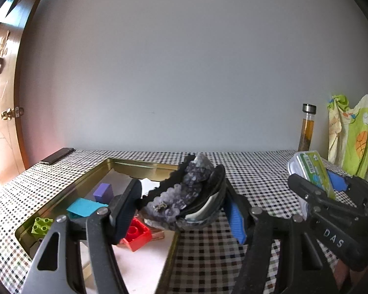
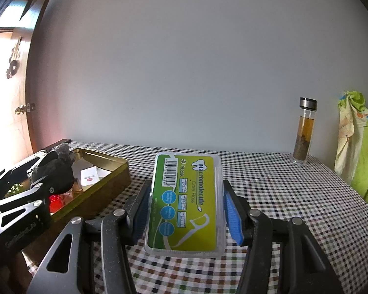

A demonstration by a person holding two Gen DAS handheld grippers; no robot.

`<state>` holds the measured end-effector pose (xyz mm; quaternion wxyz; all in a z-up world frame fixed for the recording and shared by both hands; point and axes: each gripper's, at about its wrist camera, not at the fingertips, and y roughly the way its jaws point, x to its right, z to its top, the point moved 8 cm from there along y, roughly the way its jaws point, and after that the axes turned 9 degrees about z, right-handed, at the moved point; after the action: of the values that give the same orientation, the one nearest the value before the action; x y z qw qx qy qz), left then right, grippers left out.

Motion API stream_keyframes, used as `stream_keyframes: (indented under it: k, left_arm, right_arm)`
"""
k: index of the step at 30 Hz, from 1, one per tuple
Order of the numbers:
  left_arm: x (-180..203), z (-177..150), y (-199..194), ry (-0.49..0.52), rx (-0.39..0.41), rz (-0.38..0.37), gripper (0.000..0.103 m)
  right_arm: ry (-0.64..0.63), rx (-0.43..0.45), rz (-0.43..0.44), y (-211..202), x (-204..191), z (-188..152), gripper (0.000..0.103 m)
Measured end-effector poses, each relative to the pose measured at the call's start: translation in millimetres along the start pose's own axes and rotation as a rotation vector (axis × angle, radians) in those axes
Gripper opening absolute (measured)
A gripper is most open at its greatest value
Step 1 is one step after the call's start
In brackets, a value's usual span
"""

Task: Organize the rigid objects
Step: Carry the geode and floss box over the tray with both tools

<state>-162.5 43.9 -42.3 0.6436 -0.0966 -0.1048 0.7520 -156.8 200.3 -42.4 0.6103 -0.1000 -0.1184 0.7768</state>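
My left gripper (image 1: 184, 208) is shut on a grey-purple crystal rock (image 1: 184, 191) and holds it above the right rim of the gold metal tin (image 1: 132, 163). The tin holds a red brick (image 1: 137, 235), a green brick (image 1: 40, 225), a teal block (image 1: 84, 207), a purple block (image 1: 103, 192) and a white card (image 2: 89, 175). My right gripper (image 2: 186, 210) is shut on a clear floss-pick box with a green label (image 2: 186, 203), held above the checked tablecloth to the right of the tin (image 2: 105, 169). The box also shows in the left wrist view (image 1: 311, 169).
A glass bottle with brown contents (image 2: 304, 134) stands at the back right by the wall. A green patterned cloth (image 2: 360, 147) hangs at the right edge. A dark flat object (image 1: 57, 155) lies at the back left corner. A wooden door is on the left.
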Motion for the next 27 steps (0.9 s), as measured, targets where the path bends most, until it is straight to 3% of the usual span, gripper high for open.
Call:
stream_keyframes:
  k: [27]
  left_arm:
    - [-77.2,0.3,5.5,-0.08,-0.008,0.107,0.065]
  right_arm:
    - [-0.076,-0.068,0.148,28.6,-74.7,0.5,0.057]
